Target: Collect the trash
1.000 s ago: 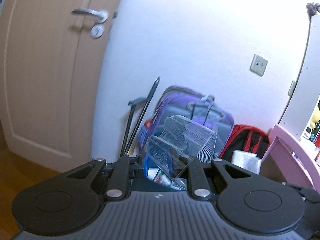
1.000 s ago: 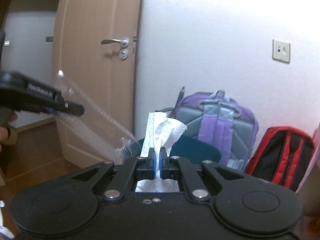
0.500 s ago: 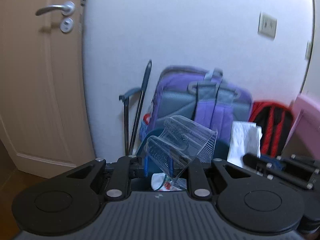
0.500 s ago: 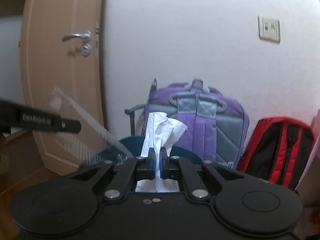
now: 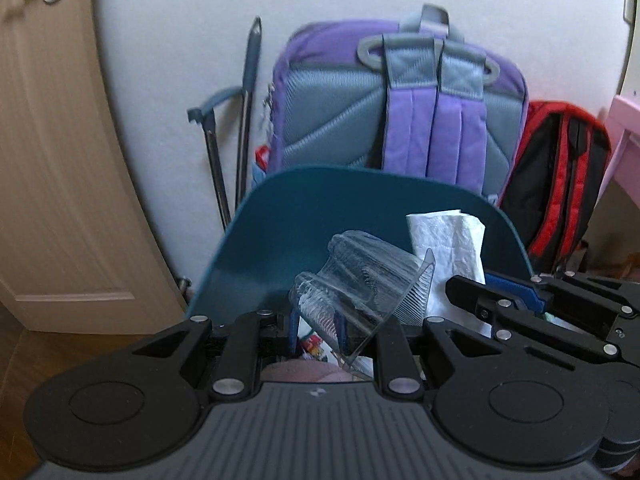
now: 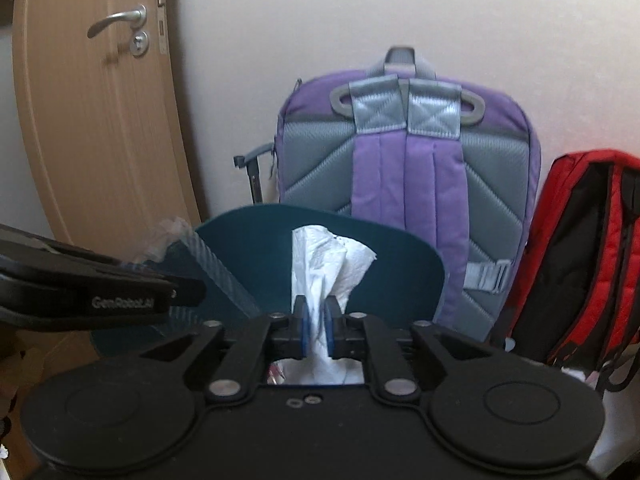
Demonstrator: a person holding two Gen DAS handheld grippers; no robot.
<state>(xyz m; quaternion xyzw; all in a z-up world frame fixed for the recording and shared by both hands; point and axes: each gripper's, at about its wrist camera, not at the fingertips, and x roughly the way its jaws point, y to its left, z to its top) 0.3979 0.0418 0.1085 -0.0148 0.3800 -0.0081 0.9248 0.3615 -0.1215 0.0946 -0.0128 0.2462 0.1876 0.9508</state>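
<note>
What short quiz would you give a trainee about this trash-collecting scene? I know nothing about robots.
1. True or false: the left gripper is shut on a clear plastic tray.
2. What stands against the wall right behind the teal bin? A) purple backpack B) green chair C) ladder
3. What sits between the fingers of the right gripper?

Key: 1 true. 2 A. 3 a white tissue; that gripper's jaws have just been opening with it between them.
</note>
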